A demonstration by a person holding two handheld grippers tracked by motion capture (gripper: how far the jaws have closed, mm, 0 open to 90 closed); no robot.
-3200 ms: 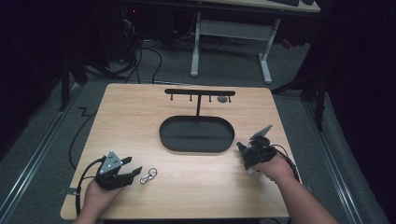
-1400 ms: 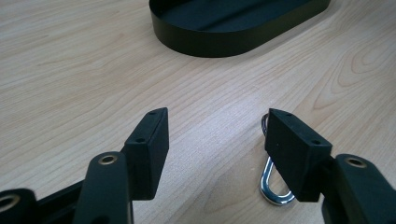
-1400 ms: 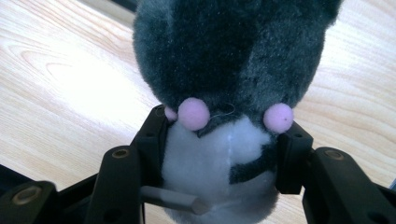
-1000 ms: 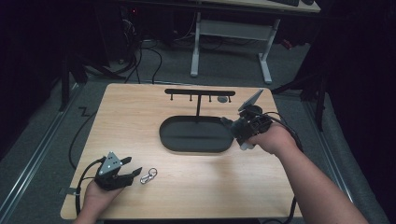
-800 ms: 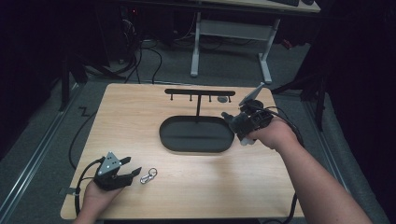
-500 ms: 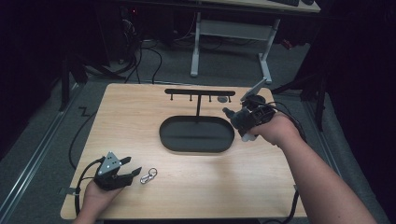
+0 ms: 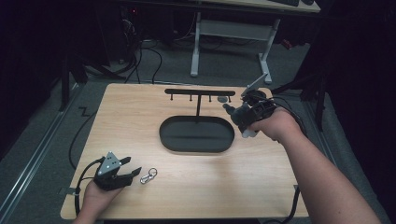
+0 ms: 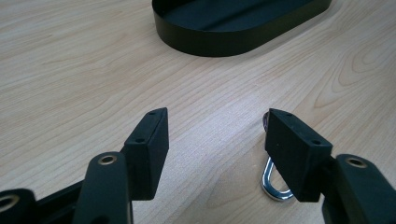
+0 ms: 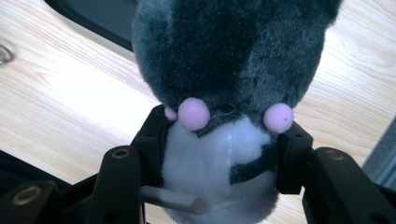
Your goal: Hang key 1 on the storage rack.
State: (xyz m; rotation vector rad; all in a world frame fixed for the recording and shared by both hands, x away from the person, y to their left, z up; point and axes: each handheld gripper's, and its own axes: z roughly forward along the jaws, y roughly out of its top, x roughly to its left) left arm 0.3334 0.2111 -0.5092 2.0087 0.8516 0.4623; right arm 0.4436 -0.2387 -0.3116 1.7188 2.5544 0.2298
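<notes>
A plush toy [image 9: 224,56] with grey fur, a white belly and pink pompoms sits between the jaws of my right gripper [image 9: 224,126], which is shut on its white lower part. In the high view the right gripper [image 7: 240,119] holds the plush toy [image 7: 232,112] above the table, beside the right end of the black hook rack [image 7: 200,92]. My left gripper [image 7: 133,173] rests open near the front left edge. A silver carabiner [image 7: 148,175] lies just past its tips; the carabiner [image 8: 273,186] lies behind the right-hand jaw in the left gripper view, outside the gap.
A black oval tray [image 7: 163,135] lies at the table's middle, under the rack's post; its wall [image 8: 210,44] rises ahead of the left gripper [image 8: 215,135]. A small round grey thing [image 7: 222,99] hangs from the rack. Dark floor, cables and a desk frame lie beyond the table.
My right hand has carried the plush toy up and away from the front right of the table to the rack's right end. The left gripper and carabiner stayed put.
</notes>
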